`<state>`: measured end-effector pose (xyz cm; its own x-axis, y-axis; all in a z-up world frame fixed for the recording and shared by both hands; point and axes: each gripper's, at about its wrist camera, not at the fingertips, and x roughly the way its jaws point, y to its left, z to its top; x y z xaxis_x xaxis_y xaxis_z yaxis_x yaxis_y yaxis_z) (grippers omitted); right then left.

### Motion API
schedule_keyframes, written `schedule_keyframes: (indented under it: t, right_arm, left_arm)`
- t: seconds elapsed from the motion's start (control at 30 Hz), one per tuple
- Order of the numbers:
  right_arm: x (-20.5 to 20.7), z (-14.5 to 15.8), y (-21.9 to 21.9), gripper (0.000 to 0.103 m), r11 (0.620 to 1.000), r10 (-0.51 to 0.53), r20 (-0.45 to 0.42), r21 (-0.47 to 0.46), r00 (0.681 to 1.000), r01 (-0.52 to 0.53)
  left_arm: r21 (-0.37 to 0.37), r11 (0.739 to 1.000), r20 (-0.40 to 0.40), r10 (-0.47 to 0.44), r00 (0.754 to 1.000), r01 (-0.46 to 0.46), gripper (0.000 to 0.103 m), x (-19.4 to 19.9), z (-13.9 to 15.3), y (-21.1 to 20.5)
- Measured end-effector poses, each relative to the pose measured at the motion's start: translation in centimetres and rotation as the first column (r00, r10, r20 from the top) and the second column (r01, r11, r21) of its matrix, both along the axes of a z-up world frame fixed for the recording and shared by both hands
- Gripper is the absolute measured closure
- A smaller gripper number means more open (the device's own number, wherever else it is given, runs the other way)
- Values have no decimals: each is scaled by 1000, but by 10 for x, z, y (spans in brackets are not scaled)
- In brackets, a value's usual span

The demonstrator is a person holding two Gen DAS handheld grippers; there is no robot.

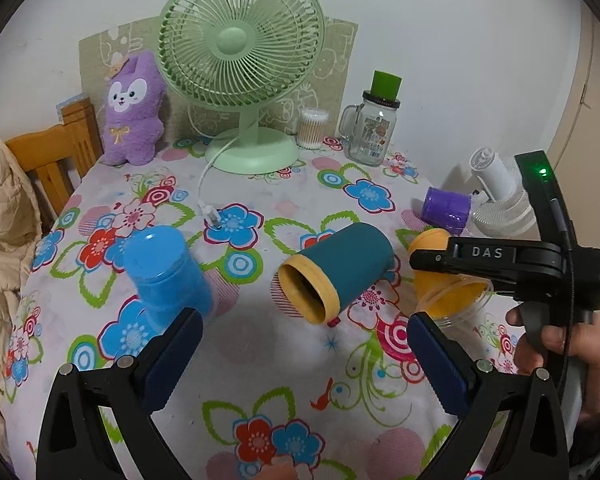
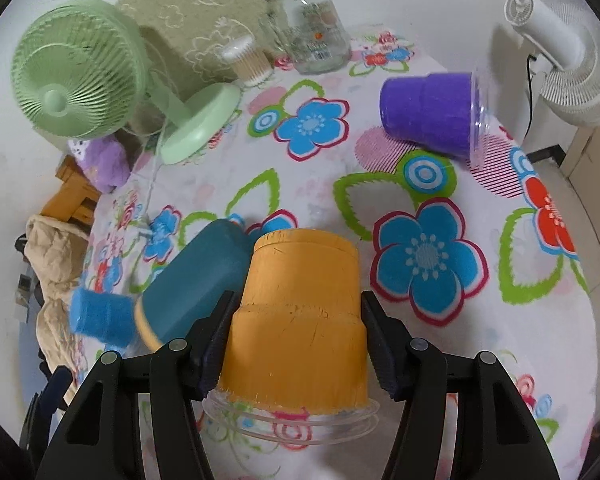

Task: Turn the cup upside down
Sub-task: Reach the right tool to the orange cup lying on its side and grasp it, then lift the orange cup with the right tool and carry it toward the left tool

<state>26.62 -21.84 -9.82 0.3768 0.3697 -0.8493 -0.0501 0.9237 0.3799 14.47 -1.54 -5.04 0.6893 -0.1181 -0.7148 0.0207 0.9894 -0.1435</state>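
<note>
An orange cup [image 2: 300, 320] with a clear rim stands upside down on the flowered tablecloth, between the fingers of my right gripper [image 2: 296, 336]; the pads lie against its sides. It also shows in the left wrist view [image 1: 452, 292] under the right gripper's black finger. A teal cup [image 1: 336, 272] with a yellow rim lies on its side, mouth toward me. A blue cup [image 1: 168, 272] stands upside down at the left. A purple cup [image 2: 432, 114] lies on its side. My left gripper [image 1: 304, 356] is open and empty, just short of the teal cup.
A green desk fan [image 1: 240, 60] with its white cable, a purple plush toy [image 1: 134, 112], a cotton swab box [image 1: 312, 128] and a glass jar mug [image 1: 374, 128] stand at the back. A white fan [image 1: 500, 196] stands at the right edge. A wooden chair [image 1: 52, 160] stands left.
</note>
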Motion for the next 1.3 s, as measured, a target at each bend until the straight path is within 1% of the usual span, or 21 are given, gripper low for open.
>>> schedule_keyframes:
  t: [0.33, 0.57, 0.83, 0.97, 1.13, 1.3]
  right_arm:
    - [-65, 46, 24, 39, 993, 103, 105, -67, 989, -96]
    - [-108, 58, 45, 39, 980, 176, 136, -119, 975, -160]
    - [-140, 43, 64, 39, 970, 225, 103, -116, 969, -213]
    - [-153, 25, 72, 39, 965, 247, 66, -108, 967, -240]
    - [-162, 6, 74, 39, 966, 244, 38, -97, 969, -239]
    - [-169, -7, 77, 35, 963, 261, 9, -70, 965, -260]
  left_arm:
    - [-12, 1000, 18, 4, 1000, -4, 0, -40, 7, 3]
    - [-31, 999, 4, 22, 1000, -22, 0, -74, 0, 11]
    - [-38, 998, -33, 50, 998, -51, 0, -108, -13, 23]
    - [-32, 998, -58, 56, 997, -58, 0, -120, -20, 26]
    - [-33, 997, -71, 65, 995, -67, 0, -134, -24, 29]
    - [-53, 995, -101, 85, 991, -90, 0, -142, -33, 32]
